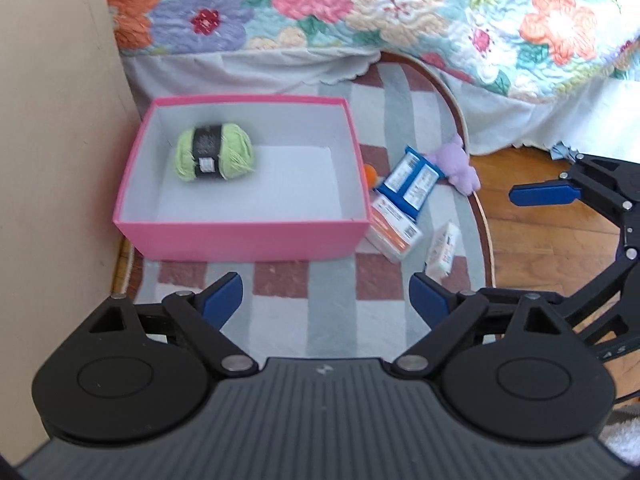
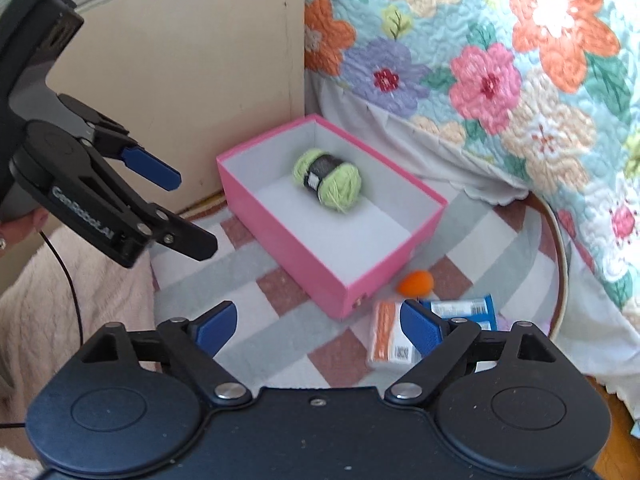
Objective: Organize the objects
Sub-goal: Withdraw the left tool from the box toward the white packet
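Observation:
A pink box (image 1: pixel 248 236) stands on the checked rug with a green yarn ball (image 1: pixel 214 154) lying in its far left corner. My left gripper (image 1: pixel 326 300) hangs open over the rug in front of the box, nothing between its fingers. To the right of the box lie a blue packet (image 1: pixel 412 184), an orange-striped packet (image 1: pixel 394 228), a small white packet (image 1: pixel 442 250), a purple plush toy (image 1: pixel 460 164) and an orange ball (image 2: pixel 416 282). My right gripper (image 2: pixel 320 320) is open and empty, its right finger over the orange-striped packet (image 2: pixel 386 336). The left gripper (image 2: pixel 194 216) shows to its left.
A bed with a floral quilt (image 1: pixel 360 8) overhangs the rug's far side. A beige cabinet panel (image 1: pixel 52 140) stands close against the box's left. Wooden floor (image 1: pixel 552 240) begins past the rug's right edge. A fluffy pale pink fabric (image 2: pixel 48 312) lies at the near left.

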Tool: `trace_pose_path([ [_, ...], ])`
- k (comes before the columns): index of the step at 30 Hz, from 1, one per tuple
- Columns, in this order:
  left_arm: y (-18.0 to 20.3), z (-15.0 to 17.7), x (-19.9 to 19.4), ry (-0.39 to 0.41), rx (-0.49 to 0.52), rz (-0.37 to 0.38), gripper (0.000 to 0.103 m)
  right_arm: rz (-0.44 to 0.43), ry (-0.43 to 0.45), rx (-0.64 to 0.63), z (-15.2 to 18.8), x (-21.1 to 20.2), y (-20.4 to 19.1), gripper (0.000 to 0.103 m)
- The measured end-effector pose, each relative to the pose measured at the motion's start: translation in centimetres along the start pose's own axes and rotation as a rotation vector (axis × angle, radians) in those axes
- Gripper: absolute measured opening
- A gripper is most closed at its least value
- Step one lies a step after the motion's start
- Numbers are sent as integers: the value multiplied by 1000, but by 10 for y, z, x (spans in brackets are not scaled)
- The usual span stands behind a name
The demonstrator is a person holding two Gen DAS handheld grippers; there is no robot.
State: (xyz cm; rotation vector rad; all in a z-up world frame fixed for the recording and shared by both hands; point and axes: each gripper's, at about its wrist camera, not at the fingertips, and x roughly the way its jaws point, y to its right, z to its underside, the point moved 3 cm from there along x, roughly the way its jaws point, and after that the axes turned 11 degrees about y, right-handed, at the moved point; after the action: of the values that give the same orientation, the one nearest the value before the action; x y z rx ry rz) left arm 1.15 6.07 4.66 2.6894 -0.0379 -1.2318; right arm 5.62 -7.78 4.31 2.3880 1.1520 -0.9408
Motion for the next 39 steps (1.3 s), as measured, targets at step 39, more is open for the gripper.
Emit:
trace_pose_path([
  [39, 57, 51, 101, -47, -22, 79, 91, 121, 127, -75, 120, 31, 45, 98],
])
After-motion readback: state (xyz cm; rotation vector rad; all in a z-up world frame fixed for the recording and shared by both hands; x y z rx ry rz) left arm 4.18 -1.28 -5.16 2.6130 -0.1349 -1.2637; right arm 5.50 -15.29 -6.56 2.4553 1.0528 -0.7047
